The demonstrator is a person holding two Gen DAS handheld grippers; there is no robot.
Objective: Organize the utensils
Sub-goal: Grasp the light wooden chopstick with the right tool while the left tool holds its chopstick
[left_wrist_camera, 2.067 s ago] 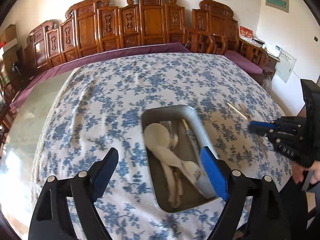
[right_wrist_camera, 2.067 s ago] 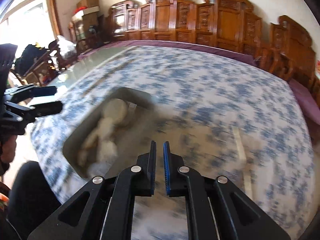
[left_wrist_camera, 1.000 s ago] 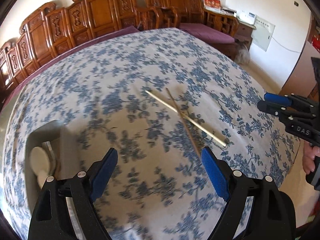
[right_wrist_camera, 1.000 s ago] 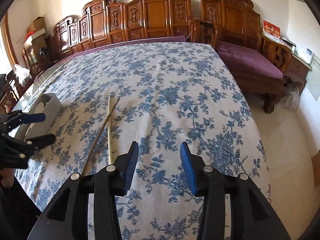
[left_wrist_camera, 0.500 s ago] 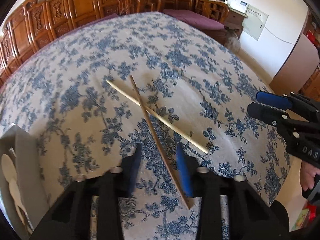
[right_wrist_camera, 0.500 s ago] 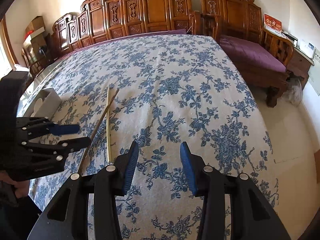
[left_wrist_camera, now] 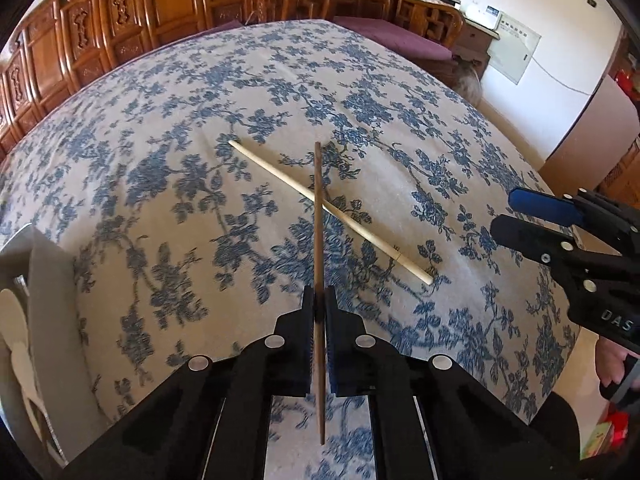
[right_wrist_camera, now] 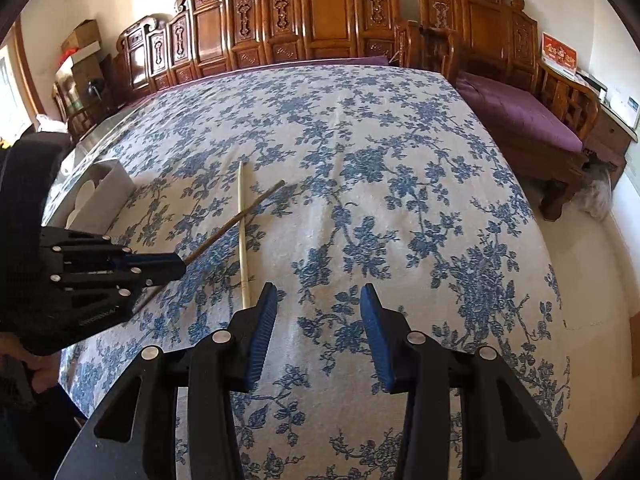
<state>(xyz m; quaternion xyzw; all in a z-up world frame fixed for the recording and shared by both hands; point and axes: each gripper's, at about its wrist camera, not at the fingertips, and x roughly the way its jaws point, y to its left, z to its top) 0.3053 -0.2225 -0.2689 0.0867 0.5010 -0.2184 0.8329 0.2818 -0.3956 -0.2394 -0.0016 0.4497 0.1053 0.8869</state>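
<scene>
My left gripper (left_wrist_camera: 319,300) is shut on a dark brown chopstick (left_wrist_camera: 318,216) near its near end; the stick points away from me and crosses over a pale chopstick (left_wrist_camera: 336,212) lying on the floral tablecloth. In the right wrist view the left gripper (right_wrist_camera: 176,266) holds the brown chopstick (right_wrist_camera: 240,216) across the pale chopstick (right_wrist_camera: 243,232). My right gripper (right_wrist_camera: 316,320) is open and empty, just right of the pale chopstick's near end; it also shows in the left wrist view (left_wrist_camera: 516,216).
A grey metal tray (left_wrist_camera: 48,280) holding white spoons sits at the table's left; it also shows in the right wrist view (right_wrist_camera: 108,192). Carved wooden chairs line the far side. The table edge drops off on the right toward a purple-cushioned bench (right_wrist_camera: 520,112).
My left gripper swung from the tray to the chopsticks, moved in and shut on the brown one. My right gripper opened about a second ago and stays open.
</scene>
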